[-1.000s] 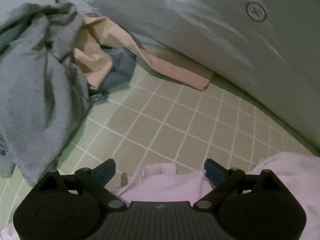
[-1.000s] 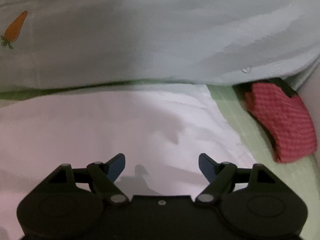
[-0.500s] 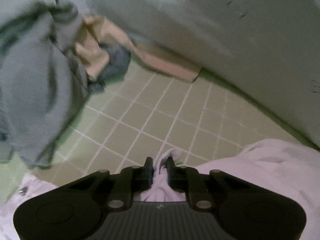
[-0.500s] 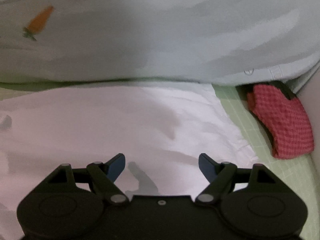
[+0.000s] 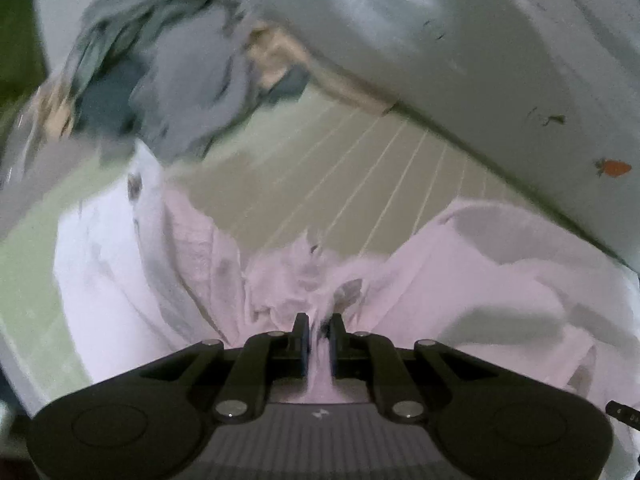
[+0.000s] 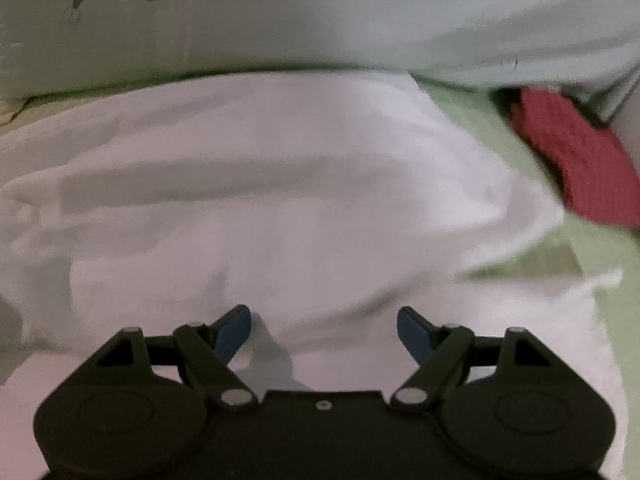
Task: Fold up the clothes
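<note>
Left gripper (image 5: 319, 338): jaws nearly closed, pinching a bunched fold of the white garment (image 5: 500, 280) at lower centre of its view.
Right gripper (image 6: 324, 326): jaws spread wide, nothing between them, above the garment (image 6: 280, 184).
Garment: fills the lower half of both views, spread on the mat; gathered into creases at the left gripper.
Left view only: grey clothes (image 5: 168, 92) heaped at upper left, a beige piece (image 5: 276, 56) beside them; blurred, so I cannot tell if they touch.
Right view only: red knit cloth (image 6: 576, 156) at the right edge, near the garment's corner, partly under the bedding.
Surface: green mat with a white grid (image 5: 340, 168); plain green at right in the right view (image 6: 472, 116).
Room: pale bedding with carrot prints (image 6: 360, 12) along the top of both views (image 5: 480, 40).
</note>
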Demonstrator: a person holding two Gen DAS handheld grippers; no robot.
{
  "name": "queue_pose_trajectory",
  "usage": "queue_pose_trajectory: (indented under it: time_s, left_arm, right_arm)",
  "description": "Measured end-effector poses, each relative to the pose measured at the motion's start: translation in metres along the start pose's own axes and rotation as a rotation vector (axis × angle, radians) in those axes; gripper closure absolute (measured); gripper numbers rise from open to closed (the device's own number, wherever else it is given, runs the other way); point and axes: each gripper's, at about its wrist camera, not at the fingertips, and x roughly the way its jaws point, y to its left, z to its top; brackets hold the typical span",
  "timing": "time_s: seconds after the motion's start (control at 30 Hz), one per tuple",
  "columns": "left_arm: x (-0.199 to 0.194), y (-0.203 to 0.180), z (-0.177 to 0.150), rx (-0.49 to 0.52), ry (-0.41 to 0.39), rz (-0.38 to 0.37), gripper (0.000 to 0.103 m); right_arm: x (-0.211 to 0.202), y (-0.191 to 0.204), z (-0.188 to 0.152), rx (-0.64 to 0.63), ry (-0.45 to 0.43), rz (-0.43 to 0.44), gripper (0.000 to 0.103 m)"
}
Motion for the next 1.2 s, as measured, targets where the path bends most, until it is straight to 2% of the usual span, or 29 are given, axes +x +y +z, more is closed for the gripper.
queue_pose_trajectory:
  time_s: [0.13, 0.33, 0.47, 0.6, 0.73, 0.9, 0.93, 0.97, 1.0, 1.03, 1.07, 1.17, 1.2]
  left_arm:
    - [-0.002, 0.014, -0.023, -0.04, 0.037, -0.009, 0.092]
    - [0.001, 0.021, -0.018, -0.034, 0.075, -0.059, 0.088]
    - [0.005, 0.03, -0.016, -0.025, 0.108, -0.113, 0.087]
    - [0.012, 0.038, -0.012, -0.02, 0.143, -0.158, 0.087]
    - [0.022, 0.049, -0.005, -0.046, 0.185, -0.204, 0.085]
    - [0.032, 0.056, 0.002, -0.06, 0.223, -0.237, 0.085]
    - [0.034, 0.055, 0.003, -0.057, 0.227, -0.238, 0.085]
    - [0.035, 0.055, 0.004, -0.054, 0.231, -0.238, 0.085]
    - [0.035, 0.054, 0.006, -0.048, 0.231, -0.238, 0.085]
    - [0.035, 0.054, 0.007, -0.042, 0.23, -0.24, 0.084]
    - [0.035, 0.054, 0.009, -0.038, 0.228, -0.243, 0.084]
    - [0.028, 0.059, 0.019, -0.061, 0.209, -0.277, 0.082]
    - [0.023, 0.062, 0.024, -0.079, 0.194, -0.295, 0.078]
  right_arm:
    - [-0.012, 0.006, 0.006, 0.029, -0.011, 0.045, 0.022]
    - [-0.032, 0.038, 0.047, 0.08, -0.084, 0.182, 0.022]
    - [-0.041, 0.077, 0.079, 0.156, -0.09, 0.343, 0.022]
    - [-0.035, 0.129, 0.099, 0.259, -0.018, 0.551, 0.022]
    - [-0.012, 0.174, 0.099, 0.311, 0.099, 0.626, 0.025]
    - [0.023, 0.194, 0.087, 0.487, 0.314, 0.709, 0.05]
    - [0.028, 0.194, 0.084, 0.51, 0.333, 0.722, 0.052]
    - [0.032, 0.195, 0.081, 0.533, 0.353, 0.734, 0.062]
    - [0.036, 0.195, 0.078, 0.554, 0.368, 0.746, 0.083]
    - [0.036, 0.192, 0.076, 0.563, 0.362, 0.753, 0.093]
    - [0.036, 0.19, 0.074, 0.572, 0.356, 0.76, 0.098]
    - [0.03, 0.18, 0.07, 0.57, 0.312, 0.771, 0.1]
    - [0.024, 0.174, 0.069, 0.55, 0.284, 0.769, 0.1]
